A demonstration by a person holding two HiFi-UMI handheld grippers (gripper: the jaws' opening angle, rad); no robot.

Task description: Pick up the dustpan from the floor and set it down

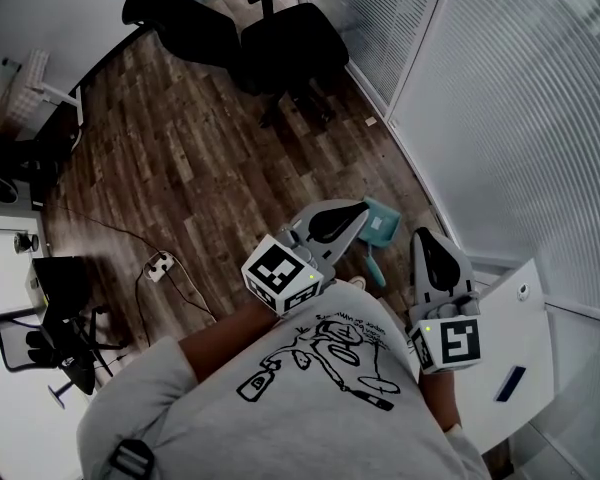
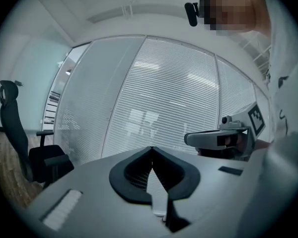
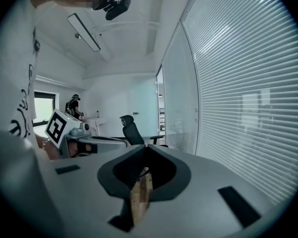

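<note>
Looking down on the teal dustpan (image 1: pixel 385 223), lying on the wooden floor (image 1: pixel 210 178) close beside the glass wall (image 1: pixel 500 118). Showing, in the head view, between the left gripper (image 1: pixel 363 209) and the right gripper (image 1: pixel 423 235), yet lying well below both, held up near chest level. Turning its wide mouth away from the person and its handle (image 1: pixel 375 268) back toward the person's feet, so running its long axis roughly along the wall. Pressing the left gripper's jaws together on nothing, only the blinds showing beyond them. Pressing the right gripper's jaws together the same way, empty, a strip of floor showing through the slit. Seeming a little nearer to the left gripper, with part of its left edge covered from above; not being sure of this. Not making out whether anything is lying inside the dustpan: too small, half hidden. Fitting two stages equally: waiting on the floor to be lifted, or already set down again and let go. Standing at the right, a white tabletop (image 1: pixel 525 313) bearing one small dark thing (image 1: pixel 511 383).
</note>
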